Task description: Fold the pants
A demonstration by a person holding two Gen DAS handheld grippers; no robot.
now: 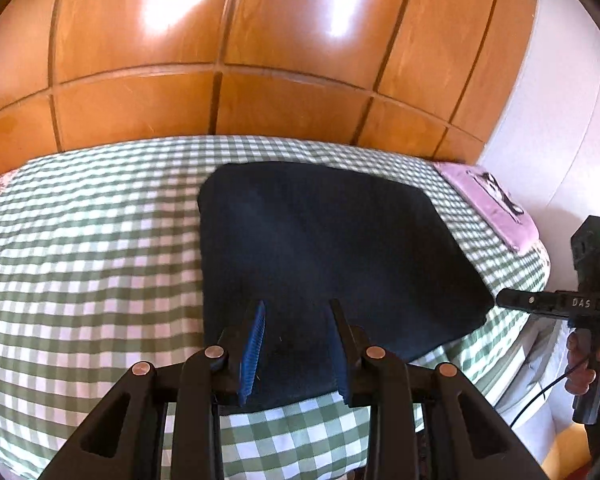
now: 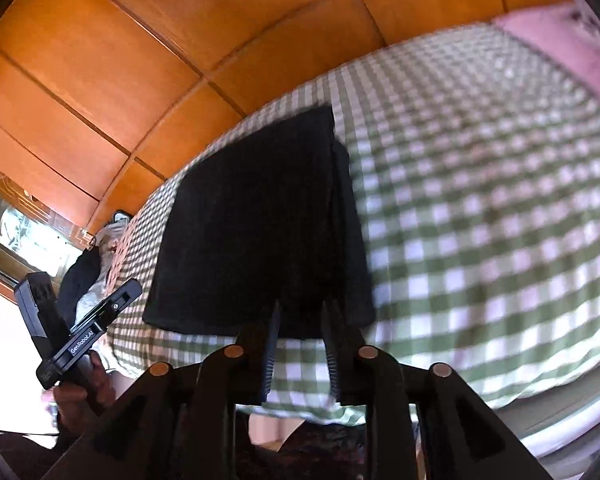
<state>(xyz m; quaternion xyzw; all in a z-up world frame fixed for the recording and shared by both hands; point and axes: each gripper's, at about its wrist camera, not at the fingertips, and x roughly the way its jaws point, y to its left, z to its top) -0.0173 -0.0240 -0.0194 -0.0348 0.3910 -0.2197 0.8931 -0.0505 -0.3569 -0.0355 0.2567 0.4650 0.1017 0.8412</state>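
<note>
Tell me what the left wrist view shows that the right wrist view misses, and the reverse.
Only the left wrist view shows the picture on the pink pillow and the white wall beside it. Only the right wrist view shows the heap of dark and white clothes off the bed's far end, and the doubled layers along one edge of the pants. Both show the dark folded pants lying flat on the green checked bedspread, the wooden panels behind, and both tongs, left and right, open and empty.
</note>
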